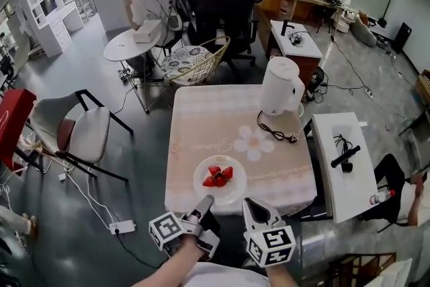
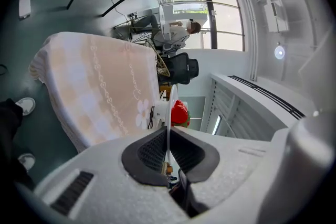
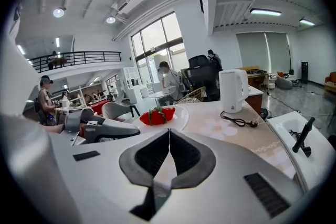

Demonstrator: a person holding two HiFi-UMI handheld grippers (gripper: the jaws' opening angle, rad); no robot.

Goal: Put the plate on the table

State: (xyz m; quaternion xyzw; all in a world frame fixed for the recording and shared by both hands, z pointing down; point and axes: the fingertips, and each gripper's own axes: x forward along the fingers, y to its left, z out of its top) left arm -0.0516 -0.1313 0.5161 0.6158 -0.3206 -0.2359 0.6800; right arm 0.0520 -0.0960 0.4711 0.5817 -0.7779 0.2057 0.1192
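Head view takes in the square table (image 1: 201, 124) under a pale checked cloth, stretching away ahead of both grippers. A white kettle (image 1: 280, 85) stands at its far right part, well beyond the right gripper (image 1: 248, 205), with its black cord (image 1: 274, 131) lying loose on the cloth nearer the tools.

The left gripper (image 1: 205, 201) reaches over the table's near edge. Its jaws are pinched on the near rim of the white plate (image 1: 220, 179), which the left gripper view shows edge-on, running straight out from between the dark pads (image 2: 152, 152). The plate sits at the near middle of the cloth; whether it rests there or hangs just above cannot be told.

The right gripper is just beside the left one, its jaws pressed together on nothing, and the plate lies ahead and slightly to its left, apart from it. Red strawberries (image 1: 218, 176) are heaped at the plate's middle.
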